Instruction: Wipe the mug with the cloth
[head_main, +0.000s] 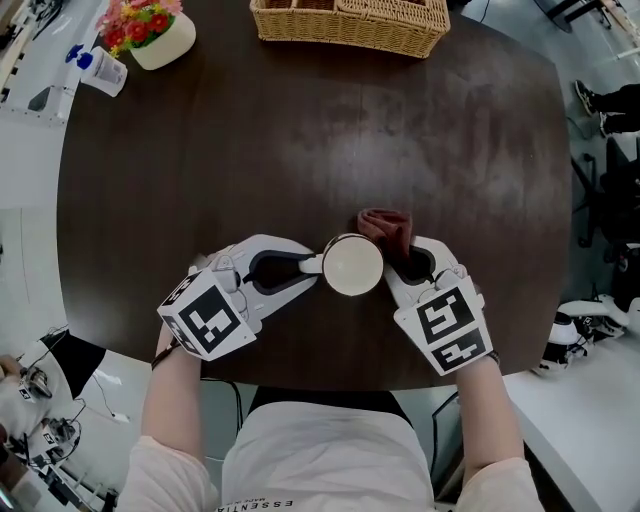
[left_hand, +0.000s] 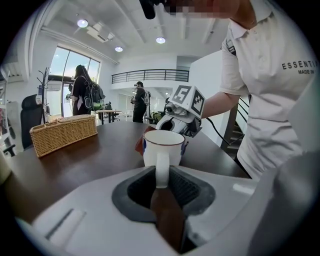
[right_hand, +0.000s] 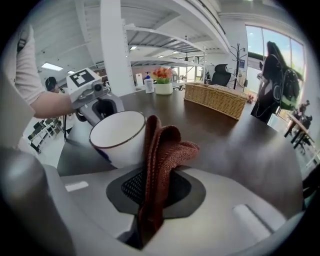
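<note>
A white mug (head_main: 352, 265) with a dark rim line stands upright near the table's front middle. My left gripper (head_main: 306, 265) is shut on its handle (left_hand: 161, 169), with the mug body (left_hand: 163, 146) straight ahead of the jaws. My right gripper (head_main: 408, 262) is shut on a reddish-brown knitted cloth (head_main: 386, 228), which stands folded between the jaws (right_hand: 159, 165) and lies against the mug's right side (right_hand: 119, 137). In each gripper view the other gripper shows just beyond the mug (left_hand: 183, 107) (right_hand: 92, 97).
A wicker basket (head_main: 350, 24) sits at the table's far edge. A white pot of flowers (head_main: 150, 28) and a small bottle (head_main: 100, 70) stand at the far left corner. The dark oval table (head_main: 300, 150) spreads beyond the mug. People stand in the room behind (left_hand: 82, 92).
</note>
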